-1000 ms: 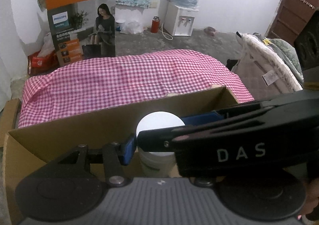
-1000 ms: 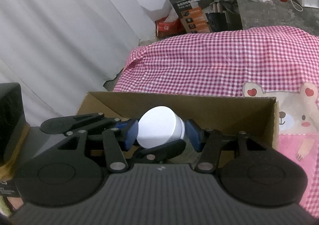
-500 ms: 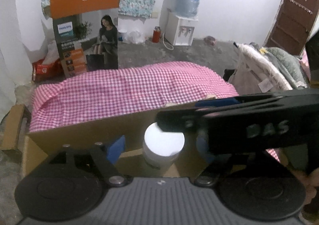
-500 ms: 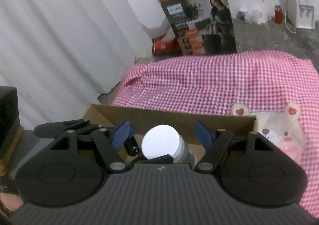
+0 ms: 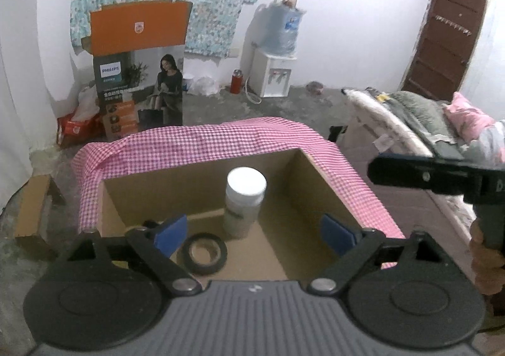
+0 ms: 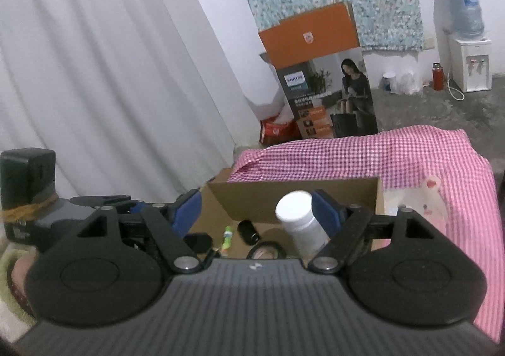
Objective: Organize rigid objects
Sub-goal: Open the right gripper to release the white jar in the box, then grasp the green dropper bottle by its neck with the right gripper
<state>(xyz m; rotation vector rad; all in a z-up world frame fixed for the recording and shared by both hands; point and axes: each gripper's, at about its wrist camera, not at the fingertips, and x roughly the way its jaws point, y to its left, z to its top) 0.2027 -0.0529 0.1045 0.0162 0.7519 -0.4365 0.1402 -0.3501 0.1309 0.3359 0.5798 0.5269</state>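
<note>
The white jar (image 5: 244, 205) stands upright in the cardboard box (image 5: 318, 179), ahead between both empty, opening claws, left claw (image 5: 257, 234) nearer.

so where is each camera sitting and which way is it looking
Left wrist: rides the left hand-held gripper, looking down into the cardboard box; its own opening, empty blue fingers show, plus the right hand-held gripper at the right edge.
Right wrist: rides the right hand-held gripper, looking across the box toward the curtain; its jaws are opening, nothing held.
Shared: the white bottle, tape roll, box, checked cloth.
</note>
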